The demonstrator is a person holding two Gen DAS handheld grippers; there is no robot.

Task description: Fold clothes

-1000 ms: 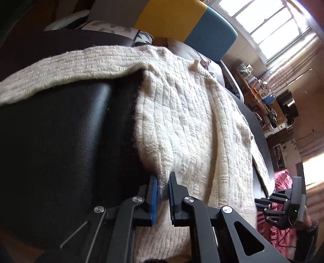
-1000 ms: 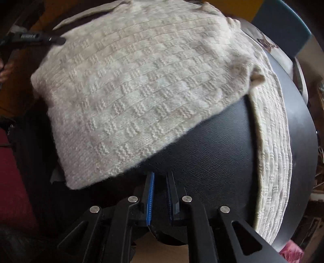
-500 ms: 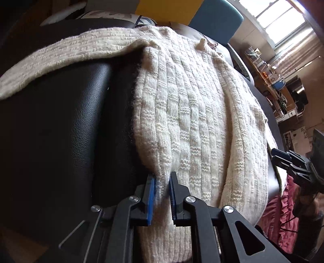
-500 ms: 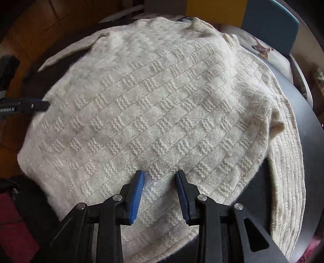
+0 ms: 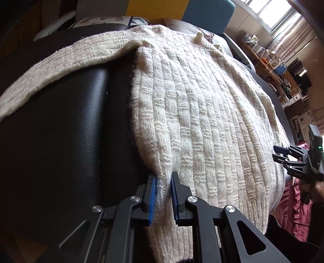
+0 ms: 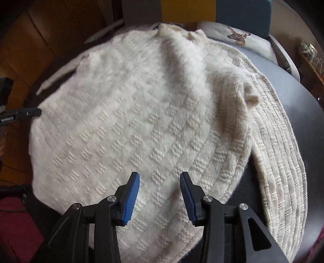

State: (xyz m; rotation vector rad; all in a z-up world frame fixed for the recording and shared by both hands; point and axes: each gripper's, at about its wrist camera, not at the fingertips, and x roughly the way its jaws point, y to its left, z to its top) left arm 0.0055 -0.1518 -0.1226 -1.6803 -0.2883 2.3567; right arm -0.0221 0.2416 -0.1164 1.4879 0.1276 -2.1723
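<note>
- Cream knit sweater (image 6: 125, 121) lies spread on the black table (image 5: 60, 125)
- My left gripper (image 5: 163, 194) pinches a fold at its near edge
- My right gripper (image 6: 160, 192) has just been opening; its pads (image 6: 132, 199) stand apart above the knit, gripping nothing

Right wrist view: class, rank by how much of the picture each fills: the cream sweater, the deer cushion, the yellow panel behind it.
1. Cream sweater, by far the largest.
2. Deer cushion and yellow panel look alike in size; both are partly hidden, so I won't rank them.
</note>
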